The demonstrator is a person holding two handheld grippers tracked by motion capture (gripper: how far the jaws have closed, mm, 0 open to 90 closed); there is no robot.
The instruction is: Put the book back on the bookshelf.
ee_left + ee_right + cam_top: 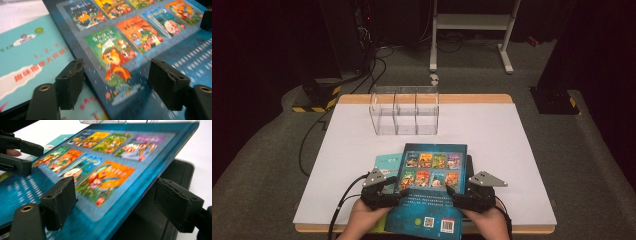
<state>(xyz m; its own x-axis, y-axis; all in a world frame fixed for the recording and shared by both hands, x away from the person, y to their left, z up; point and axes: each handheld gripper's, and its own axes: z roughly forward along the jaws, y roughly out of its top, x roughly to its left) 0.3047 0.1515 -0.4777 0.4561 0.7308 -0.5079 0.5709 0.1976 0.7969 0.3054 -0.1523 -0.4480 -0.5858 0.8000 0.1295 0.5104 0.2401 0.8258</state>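
A white table [492, 150] takes up the middle of the high view, with a clear plastic organizer [404, 111] of three compartments standing toward its upper centre. Low in the frame a dark blue book [432, 185] lies back cover up, showing rows of small cover pictures, its bottom end reaching the table's near edge. A teal book [384, 164] peeks out from under its left side, and something black [160, 220] sits beneath its right edge. The left gripper [113, 82] hovers with jaws apart over the blue book's left edge. The right gripper [117, 202] has jaws spread, straddling the raised right edge without clamping.
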